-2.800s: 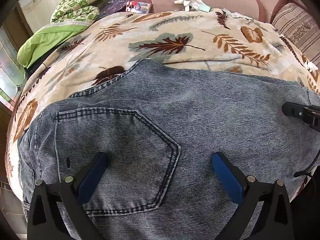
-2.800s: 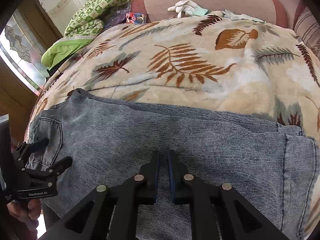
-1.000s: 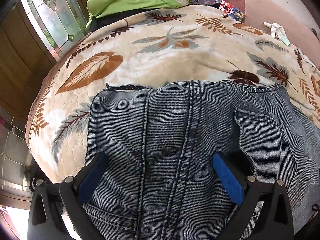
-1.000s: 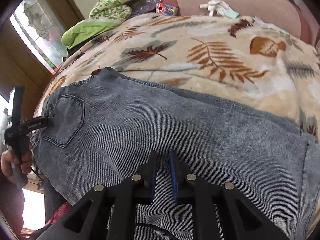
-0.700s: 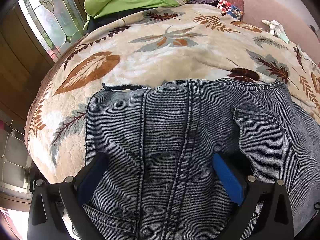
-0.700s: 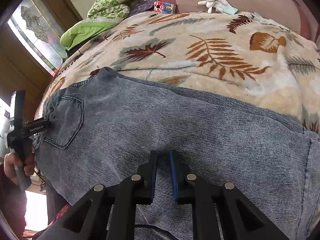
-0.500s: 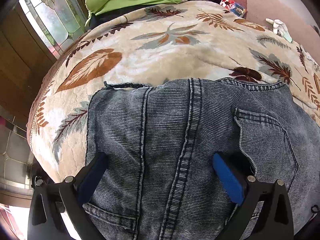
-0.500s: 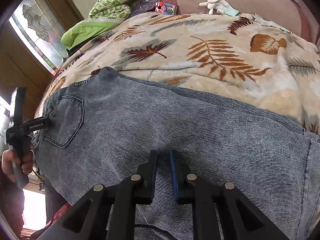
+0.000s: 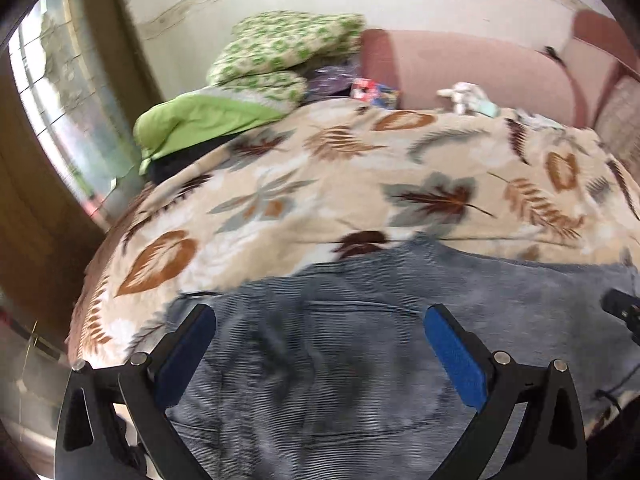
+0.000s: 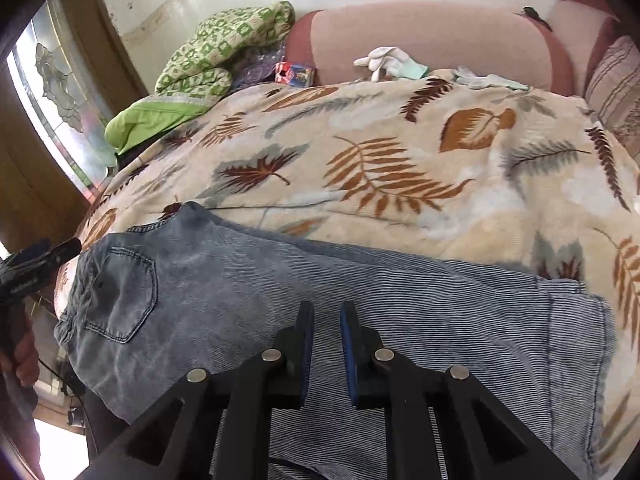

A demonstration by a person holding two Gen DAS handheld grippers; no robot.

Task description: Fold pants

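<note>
The blue denim pants [image 10: 320,292] lie flat across the near edge of the leaf-print blanket [image 10: 400,168], waist and back pocket [image 10: 124,292] at the left, leg hems at the right. In the left wrist view the pants [image 9: 340,360] are blurred under my left gripper [image 9: 320,324], which is open and empty above the waist end. My right gripper [image 10: 326,320] hovers over the middle of the legs, its jaws nearly closed with a narrow gap and nothing between them. The left gripper also shows at the left edge of the right wrist view [image 10: 36,260].
A green pillow [image 10: 160,116] and green patterned bedding [image 10: 224,44] sit at the back left. A pink sofa back [image 10: 420,36] holds white gloves [image 10: 384,60] and a small colourful box [image 10: 296,74]. A wooden door with patterned glass [image 10: 56,92] stands at the left.
My left gripper has lifted and tilted up from the waistband; its view is blurred with motion. The right gripper has stayed over the legs with its jaws unchanged.
</note>
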